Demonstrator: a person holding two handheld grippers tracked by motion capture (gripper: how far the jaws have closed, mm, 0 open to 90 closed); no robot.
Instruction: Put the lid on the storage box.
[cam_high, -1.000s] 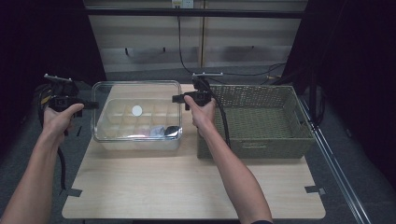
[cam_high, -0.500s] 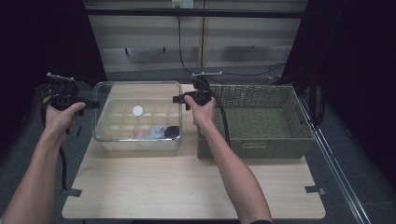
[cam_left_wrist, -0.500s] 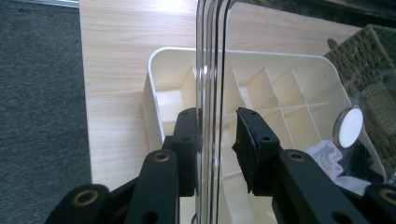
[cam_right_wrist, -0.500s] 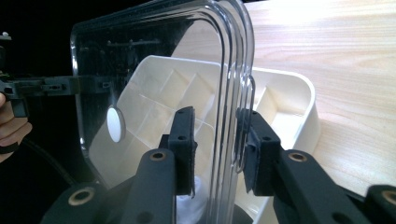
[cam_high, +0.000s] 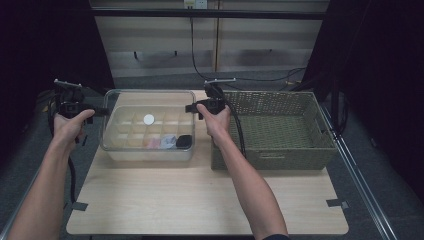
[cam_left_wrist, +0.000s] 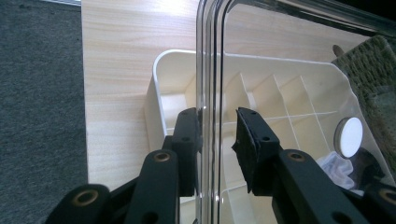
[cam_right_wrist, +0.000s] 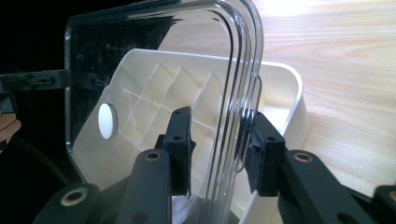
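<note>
The fingers of my left gripper (cam_left_wrist: 217, 126) were pinching the near rim of the clear lid (cam_left_wrist: 211, 56), one pad flat against it and the other close on the far side, as far as I could judge from the left gripper view. On my right gripper (cam_right_wrist: 219, 119) the fingers had just been opening. The lid's opposite rim stood between them, with one pad at the rim and the other plainly clear of it, so that side was let go or nearly so. The lid lay over the white divided tray (cam_high: 150, 150), which sat on the tabletop (cam_high: 200, 200) just beside the woven basket (cam_high: 280, 130). Through the clear plastic I could see a white round disc (cam_high: 149, 119) and a few small things, one of them dark (cam_high: 184, 141), lying in the compartments. I judged the lid to be roughly in place over the tray, though I could not tell whether it was seated all round. What remained was to free the left side and draw both hands back.
</note>
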